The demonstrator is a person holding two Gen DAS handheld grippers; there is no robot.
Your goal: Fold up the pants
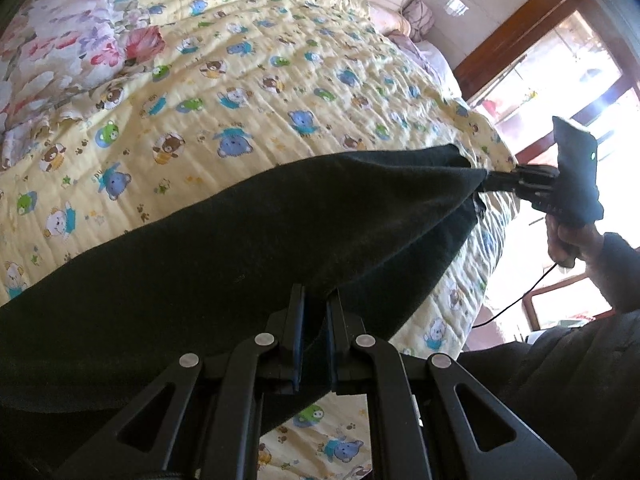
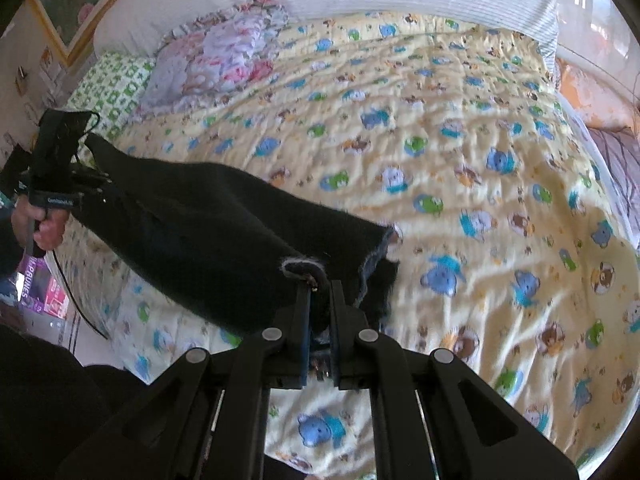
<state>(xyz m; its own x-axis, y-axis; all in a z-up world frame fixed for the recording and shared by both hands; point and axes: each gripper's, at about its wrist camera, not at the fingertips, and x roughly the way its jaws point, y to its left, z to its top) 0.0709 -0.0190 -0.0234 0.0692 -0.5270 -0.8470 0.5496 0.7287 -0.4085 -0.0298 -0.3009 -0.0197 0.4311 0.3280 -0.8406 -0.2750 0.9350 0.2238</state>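
Dark pants (image 1: 248, 240) hang stretched between both grippers above a yellow quilt (image 1: 248, 92) with cartoon bears. My left gripper (image 1: 316, 300) is shut on one end of the cloth, which runs down between its pads. At the far end, the right gripper (image 1: 494, 181) pinches the other corner, a hand (image 1: 568, 240) on its handle. In the right wrist view, my right gripper (image 2: 320, 292) is shut on a bunched hem of the pants (image 2: 224, 240), and the left gripper (image 2: 100, 180) grips the far corner.
A floral pillow (image 1: 60, 40) lies at the head of the bed, with a green checked one (image 2: 112, 84) beside it. A wooden window frame (image 1: 516, 36) stands beyond the bed's edge (image 1: 472, 280). A black cable (image 1: 516, 300) trails from the right handle.
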